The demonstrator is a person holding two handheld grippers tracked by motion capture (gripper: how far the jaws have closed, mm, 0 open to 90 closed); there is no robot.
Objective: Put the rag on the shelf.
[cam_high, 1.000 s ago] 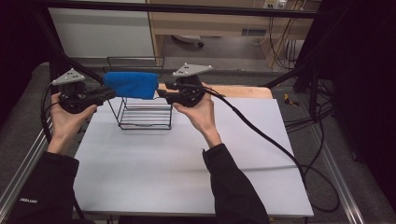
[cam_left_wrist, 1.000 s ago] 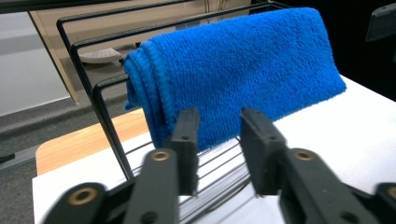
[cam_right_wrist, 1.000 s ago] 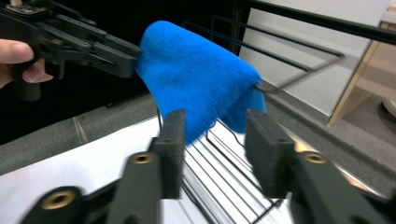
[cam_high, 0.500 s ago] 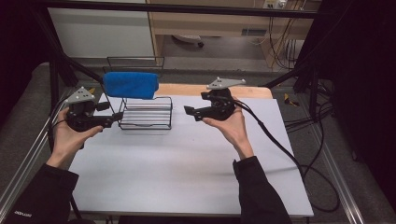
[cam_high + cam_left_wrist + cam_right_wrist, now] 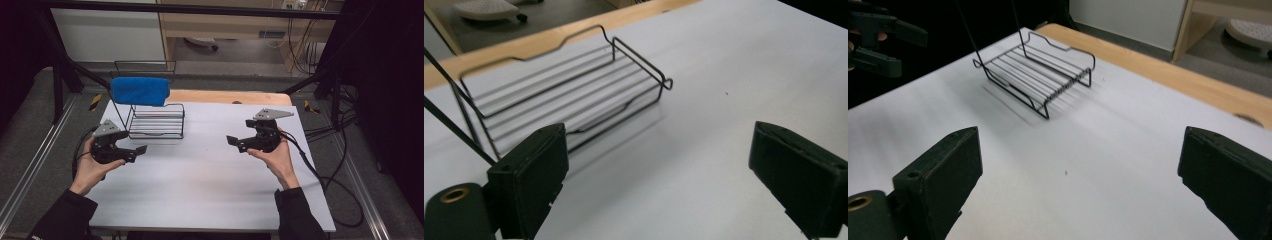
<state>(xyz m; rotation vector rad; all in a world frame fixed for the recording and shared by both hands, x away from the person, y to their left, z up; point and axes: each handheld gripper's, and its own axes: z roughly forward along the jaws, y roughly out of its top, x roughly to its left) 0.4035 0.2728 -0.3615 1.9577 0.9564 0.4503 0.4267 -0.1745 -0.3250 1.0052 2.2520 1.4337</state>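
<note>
I see my left gripper [image 5: 134, 150] low over the table [image 5: 210, 185] near its left edge, and its jaws stand wide apart with nothing between them. My right gripper [image 5: 235, 142] is over the right half of the table, also spread wide and empty. My left hand [image 5: 92, 167] and right hand [image 5: 275, 155] hold them from below.

The wire rack [image 5: 156, 122] sits on the table near the far left corner. The blue cloth [image 5: 140, 91] hangs over the top bar of the rack, above the wire shelf. In the left gripper view I see the rack [image 5: 569, 95] just past the left jaw, but the top of it is cut off by the edge of the picture, so the cloth is out of sight there. In the right gripper view the rack [image 5: 1035, 70] is farther off and a bit blurry, and its tall wires run out of the top. My left gripper [image 5: 878, 42] shows dark and small in that view's top left corner, partly cut off. The far edge of the table has a strip of wood [image 5: 230, 96].

Half a second ago both grippers were closer to the rack. Now they have pulled back toward me and apart. The cloth has stayed on the bar.
</note>
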